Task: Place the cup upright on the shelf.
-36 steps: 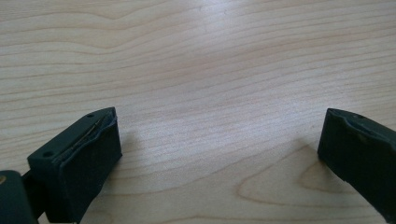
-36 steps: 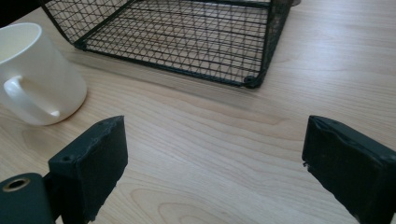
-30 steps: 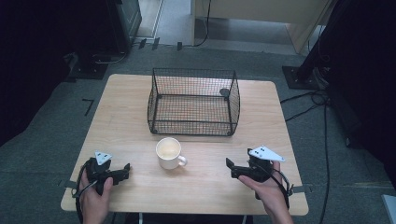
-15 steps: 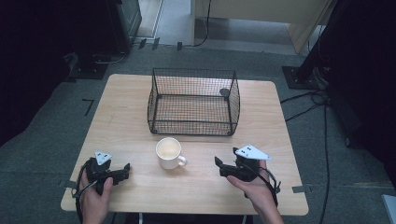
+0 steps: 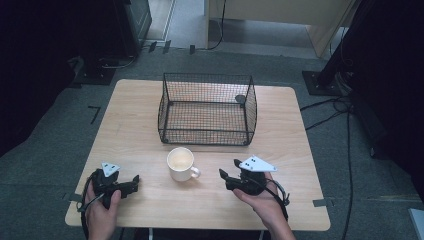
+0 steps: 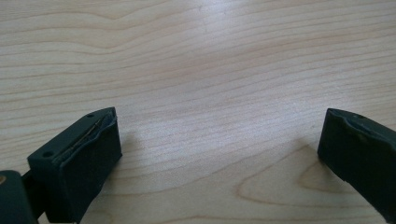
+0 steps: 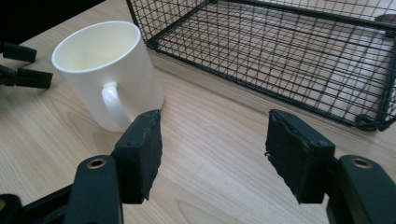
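Facing mug [image 7: 108, 70] handle, right gripper [image 7: 212, 147] closing, empty.

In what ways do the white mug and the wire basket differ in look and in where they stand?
The white mug is solid, smooth and round, with a handle; the wire basket is black open mesh, rectangular and see-through. The mug is much smaller than the basket. The mug stands nearer the person, close to the right gripper; the basket stands farther back. Both stand upright, open-topped, on the wooden table.

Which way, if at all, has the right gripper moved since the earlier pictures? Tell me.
Yes. The right gripper has slid left across the light wooden table, toward the white ceramic mug, its jaws closing with nothing between them.
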A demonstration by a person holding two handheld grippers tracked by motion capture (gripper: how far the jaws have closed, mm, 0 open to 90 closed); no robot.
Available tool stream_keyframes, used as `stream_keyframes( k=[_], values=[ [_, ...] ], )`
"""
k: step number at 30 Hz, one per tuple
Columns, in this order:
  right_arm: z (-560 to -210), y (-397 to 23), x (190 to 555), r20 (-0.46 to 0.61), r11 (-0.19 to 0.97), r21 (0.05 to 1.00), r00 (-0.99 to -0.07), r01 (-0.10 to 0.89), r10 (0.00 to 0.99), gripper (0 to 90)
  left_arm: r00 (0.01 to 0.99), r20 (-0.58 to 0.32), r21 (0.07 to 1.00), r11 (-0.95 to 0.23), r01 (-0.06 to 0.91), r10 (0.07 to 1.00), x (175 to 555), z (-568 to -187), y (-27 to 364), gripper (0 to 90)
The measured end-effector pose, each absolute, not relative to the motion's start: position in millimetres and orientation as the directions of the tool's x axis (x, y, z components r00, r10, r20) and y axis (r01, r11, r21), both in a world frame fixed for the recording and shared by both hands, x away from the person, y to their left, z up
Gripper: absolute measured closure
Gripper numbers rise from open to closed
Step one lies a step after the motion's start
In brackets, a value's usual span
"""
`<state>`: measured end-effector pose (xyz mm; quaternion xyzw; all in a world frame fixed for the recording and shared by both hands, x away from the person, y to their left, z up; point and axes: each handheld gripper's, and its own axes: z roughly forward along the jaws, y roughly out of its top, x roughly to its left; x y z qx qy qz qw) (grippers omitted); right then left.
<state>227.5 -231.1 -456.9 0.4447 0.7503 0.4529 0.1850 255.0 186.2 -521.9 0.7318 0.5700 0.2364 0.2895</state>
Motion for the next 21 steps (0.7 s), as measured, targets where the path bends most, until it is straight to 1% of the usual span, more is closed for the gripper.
stream_keyframes(
  k=[2, 7, 9, 12, 13, 14, 17, 18, 20, 21],
  values=[
    [-459, -226, 228, 0.113, 0.222, 0.843, -0.565, 0.49, 0.818, 42.8, 0.238, 0.016, 0.693, -0.182, 0.697, 0.971, 255, -522, 186, 0.0],
    [-460, -217, 227, 0.114, 0.234, 0.847, -0.593, 0.477, 0.797, 44.2, 0.238, 0.016, 0.693, -0.182, 0.697, 0.971, 255, -522, 186, 0.0],
    [-462, -213, 227, 0.098, 0.252, 0.851, -0.61, 0.46, 0.786, 46.7, 0.238, 0.016, 0.693, -0.182, 0.697, 0.971, 255, -522, 186, 0.0],
    [-463, -211, 228, 0.111, 0.243, 0.852, -0.614, 0.464, 0.781, 48.3, 0.238, 0.016, 0.693, -0.183, 0.697, 0.971, 255, -522, 186, 0.0],
    [-463, -210, 228, 0.128, 0.231, 0.851, -0.614, 0.471, 0.779, 49.8, 0.238, 0.016, 0.693, -0.183, 0.697, 0.971, 255, -522, 186, 0.0],
    [-464, -208, 229, 0.173, 0.21, 0.843, -0.62, 0.494, 0.765, 52.0, 0.238, 0.016, 0.693, -0.182, 0.697, 0.971, 255, -522, 186, 0.0],
    [-465, -206, 229, 0.197, 0.204, 0.837, -0.627, 0.508, 0.754, 51.9, 0.238, 0.016, 0.693, -0.183, 0.697, 0.971, 255, -522, 186, 0.0],
    [-466, -204, 229, 0.185, 0.212, 0.842, -0.635, 0.496, 0.75, 51.2, 0.238, 0.016, 0.693, -0.182, 0.697, 0.971, 255, -522, 186, 0.0],
    [-467, -201, 229, 0.168, 0.222, 0.85, -0.643, 0.479, 0.747, 52.6, 0.239, 0.016, 0.693, -0.183, 0.697, 0.971, 255, -522, 186, 0.0],
    [-467, -199, 230, 0.182, 0.207, 0.848, -0.635, 0.488, 0.751, 57.2, 0.238, 0.016, 0.693, -0.182, 0.697, 0.971, 255, -522, 186, 0.0]
  ],
)
